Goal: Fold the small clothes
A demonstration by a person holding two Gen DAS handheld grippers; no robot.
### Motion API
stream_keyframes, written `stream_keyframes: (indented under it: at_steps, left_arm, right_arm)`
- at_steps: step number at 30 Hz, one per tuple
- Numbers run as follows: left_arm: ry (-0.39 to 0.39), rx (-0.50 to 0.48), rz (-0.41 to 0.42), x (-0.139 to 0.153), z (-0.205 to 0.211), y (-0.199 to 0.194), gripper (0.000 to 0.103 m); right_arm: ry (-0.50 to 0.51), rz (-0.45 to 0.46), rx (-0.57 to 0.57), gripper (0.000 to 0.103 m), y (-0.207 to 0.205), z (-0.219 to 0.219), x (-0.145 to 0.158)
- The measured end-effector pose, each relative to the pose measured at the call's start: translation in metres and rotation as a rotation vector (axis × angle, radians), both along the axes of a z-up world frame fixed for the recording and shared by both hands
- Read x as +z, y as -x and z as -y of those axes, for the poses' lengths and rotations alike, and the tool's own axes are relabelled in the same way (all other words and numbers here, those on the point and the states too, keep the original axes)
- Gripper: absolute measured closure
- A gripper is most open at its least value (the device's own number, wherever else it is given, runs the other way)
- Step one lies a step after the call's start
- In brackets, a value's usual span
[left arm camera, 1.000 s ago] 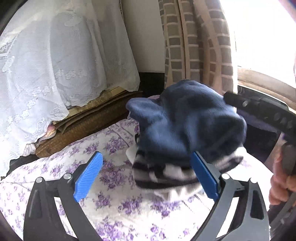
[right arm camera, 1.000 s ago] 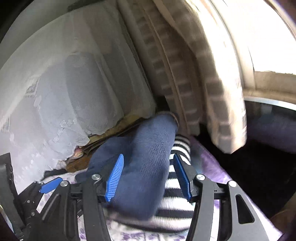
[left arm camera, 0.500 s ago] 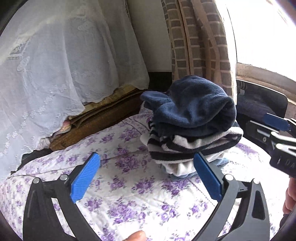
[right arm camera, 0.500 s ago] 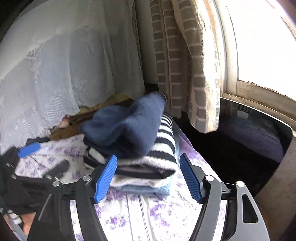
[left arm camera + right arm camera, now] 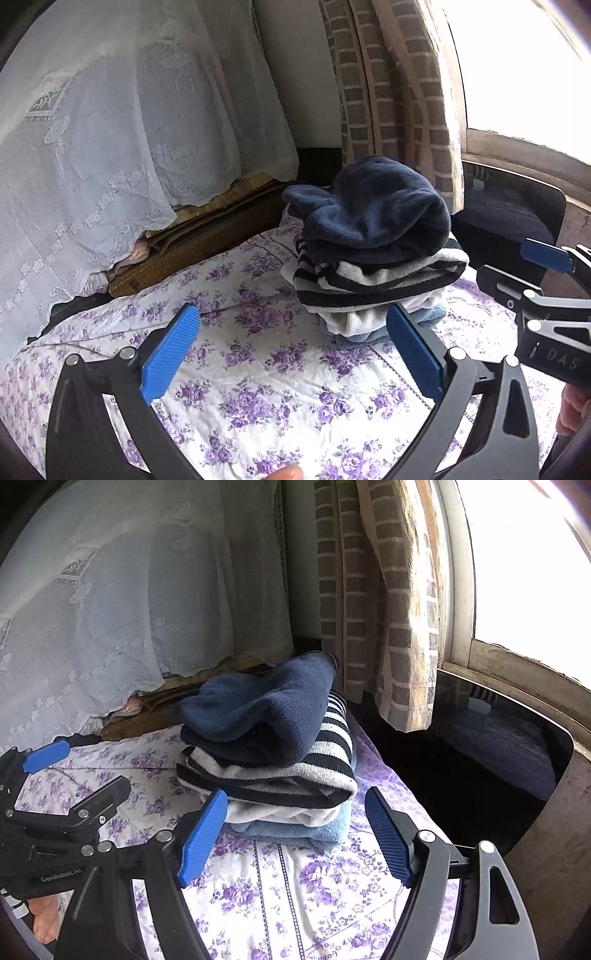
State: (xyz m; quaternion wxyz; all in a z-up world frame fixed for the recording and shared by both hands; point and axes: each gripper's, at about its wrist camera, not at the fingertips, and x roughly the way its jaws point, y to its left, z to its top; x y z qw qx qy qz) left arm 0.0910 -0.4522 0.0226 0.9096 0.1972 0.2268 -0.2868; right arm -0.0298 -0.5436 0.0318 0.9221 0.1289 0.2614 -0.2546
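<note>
Jaws of the right gripper [image 5: 295, 840] are opening, wide apart, their ribbed blue pads [image 5: 203, 836] empty; the stack of folded clothes [image 5: 271, 757] sits just beyond the tips, not pressed by either pad. The left gripper [image 5: 291, 354] likewise stands wide open and holds nothing — its right pad overlaps the stack's lower edge in view, though contact cannot be told. The stack rests on a bed sheet [image 5: 258, 387] of white cotton printed with small purple flowers, slightly wrinkled. From the top down: a soft, rounded navy fleece piece [image 5: 266, 709], a knit with black and white stripes [image 5: 328, 753], a white layer, and a pale blue terry-like fold [image 5: 314, 830] at the bottom. Behind, a sheer white lace cloth [image 5: 122, 147] with an embroidered scalloped hem drapes over a bulky shape, woven mats [image 5: 207, 229] showing beneath it. A checked tan curtain [image 5: 373, 602] hangs in folds beside a bright window — a dark glossy ledge [image 5: 480, 746] lies below.
</note>
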Motion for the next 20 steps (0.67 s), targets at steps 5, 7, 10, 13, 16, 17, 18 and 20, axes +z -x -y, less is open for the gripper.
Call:
stream_keyframes:
  at_steps: [5,7,10,13,16,17,18,20]
  left_arm:
    - [0.002,0.001,-0.019,-0.0002,0.0015,0.0014,0.004]
    - [0.017,-0.007,-0.027,0.0003,0.0011,0.0011,0.005]
    - [0.036,-0.005,-0.012,0.0019,-0.0013,0.0025,0.005]
    - [0.031,-0.022,-0.044,0.0021,0.0003,0.0000,0.005]
    - [0.021,-0.014,-0.035,0.0007,0.0019,0.0013,0.005]
    - [0.017,-0.025,-0.038,0.0001,0.0025,0.0018,0.005]
    - [0.015,-0.028,-0.042,-0.0004,0.0030,0.0022,0.005]
    - [0.019,-0.026,-0.044,-0.0004,0.0028,0.0018,0.005]
  right_arm:
    - [-0.007,-0.001,0.004,0.025,0.0031,0.0004,-0.0003]
    - [-0.012,0.001,0.003,0.025,0.0043,0.0016,-0.0006]
    - [-0.024,0.003,0.003,0.025,0.0054,0.0041,-0.0017]
    - [-0.029,0.004,0.000,0.025,0.0061,0.0055,-0.0027]
    - [-0.032,0.000,-0.002,0.025,0.0046,0.0064,-0.0036]
    - [-0.033,-0.001,-0.001,0.025,0.0042,0.0064,-0.0038]
    - [-0.033,-0.002,0.000,0.025,0.0039,0.0061,-0.0039]
    - [-0.032,-0.003,0.002,0.025,0.0032,0.0056,-0.0034]
